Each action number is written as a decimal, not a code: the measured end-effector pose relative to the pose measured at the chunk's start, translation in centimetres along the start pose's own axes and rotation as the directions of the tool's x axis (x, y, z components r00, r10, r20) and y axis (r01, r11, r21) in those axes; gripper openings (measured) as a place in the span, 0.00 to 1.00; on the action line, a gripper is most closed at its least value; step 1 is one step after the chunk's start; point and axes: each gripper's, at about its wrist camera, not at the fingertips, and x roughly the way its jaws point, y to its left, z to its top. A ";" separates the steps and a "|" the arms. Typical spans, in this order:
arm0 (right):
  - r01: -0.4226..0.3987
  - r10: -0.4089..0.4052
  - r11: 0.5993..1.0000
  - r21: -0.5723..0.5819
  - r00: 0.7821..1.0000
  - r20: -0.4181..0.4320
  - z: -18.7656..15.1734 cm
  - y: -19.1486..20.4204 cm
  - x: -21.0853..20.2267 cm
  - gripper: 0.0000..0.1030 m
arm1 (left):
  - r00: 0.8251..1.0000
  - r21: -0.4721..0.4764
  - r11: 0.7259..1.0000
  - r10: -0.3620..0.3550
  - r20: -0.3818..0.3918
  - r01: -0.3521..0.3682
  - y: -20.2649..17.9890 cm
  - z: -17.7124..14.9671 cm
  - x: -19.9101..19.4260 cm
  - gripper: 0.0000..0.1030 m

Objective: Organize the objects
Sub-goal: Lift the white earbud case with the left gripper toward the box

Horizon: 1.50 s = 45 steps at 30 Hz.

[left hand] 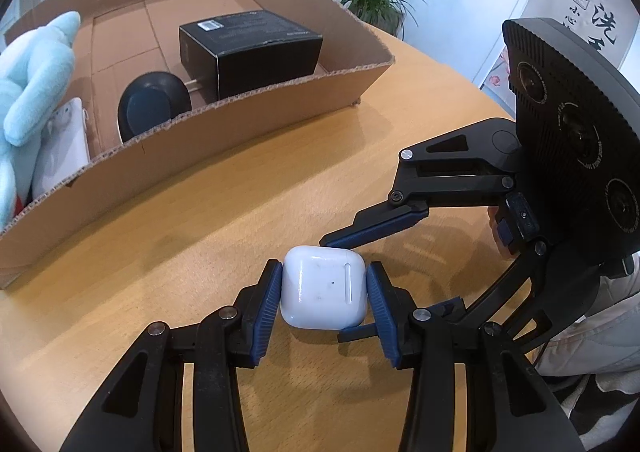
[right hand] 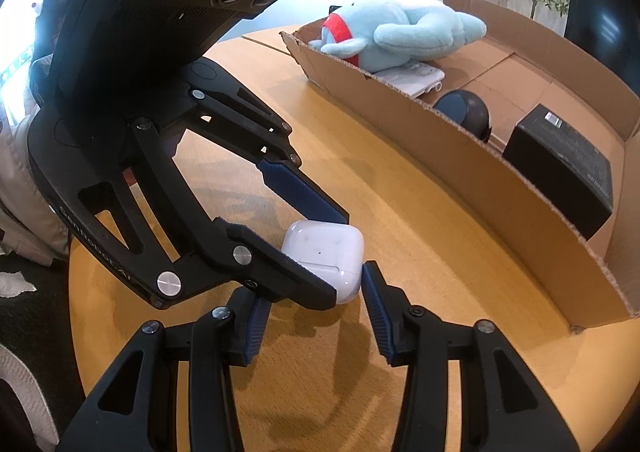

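The white earbud case (left hand: 323, 287) lies on the table (left hand: 200, 252), just in front of the cardboard box (left hand: 240, 124), and is pinched between the pads of the left claw (left hand: 324, 292). The right claw (right hand: 312, 308) also brackets the case at partial opening; contact cannot be told. One grip should be kept firm and the case lifted over the box's near wall, then set beside the black box (left hand: 250, 52).

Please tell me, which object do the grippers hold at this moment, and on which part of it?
The left gripper clamps the white earbud case by its two opposite sides. The right gripper also brackets it, but its contact is unclear.
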 end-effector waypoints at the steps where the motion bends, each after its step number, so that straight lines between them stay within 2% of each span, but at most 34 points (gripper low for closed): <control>1: 0.003 -0.003 1.000 -0.004 1.000 0.002 0.1 0.1 -0.2 0.41 | 1.000 0.002 1.000 0.002 0.004 -0.002 0.0 0.1 -0.2 0.41; 16: 0.030 -0.029 0.999 -0.031 0.999 0.031 2.9 -1.5 0.3 0.41 | 0.999 0.023 0.999 0.028 0.042 -0.029 -0.4 1.5 -1.8 0.41; 45: 0.075 -0.070 0.995 -0.072 0.995 0.074 5.8 -2.5 -0.9 0.41 | 0.993 0.051 0.997 0.057 0.104 -0.063 0.0 3.5 -4.8 0.41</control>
